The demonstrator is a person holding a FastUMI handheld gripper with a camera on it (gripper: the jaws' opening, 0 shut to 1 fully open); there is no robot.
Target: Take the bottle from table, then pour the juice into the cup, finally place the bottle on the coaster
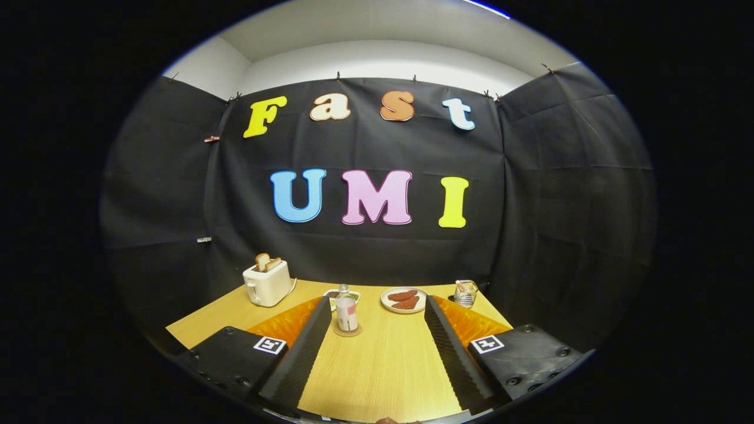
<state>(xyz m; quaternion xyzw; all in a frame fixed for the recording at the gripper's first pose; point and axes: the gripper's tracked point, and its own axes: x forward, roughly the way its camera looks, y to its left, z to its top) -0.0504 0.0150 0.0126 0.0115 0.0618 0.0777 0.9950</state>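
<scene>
- gripper (377, 353) fingers spread wide, nothing held, over bare wooden table (383, 371)
- bottle (346, 311) upright on coaster (347, 331), beyond the fingers, nearer the left one
- toaster (267, 282), plate (404, 300), glass jar (465, 292) by black cloth wall

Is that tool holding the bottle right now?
No, the tool is open with its fingers spread wide, and the clear plastic bottle stands apart on a round coaster.

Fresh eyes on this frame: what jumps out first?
The open tongs, fingers spread wide with nothing between them. Just ahead, near the left finger, the bottle stands upright on a round coaster on the wooden table. Beyond it are a toaster with toast in it on the left, a plate of sausages and a small glass cup on the right.
</scene>
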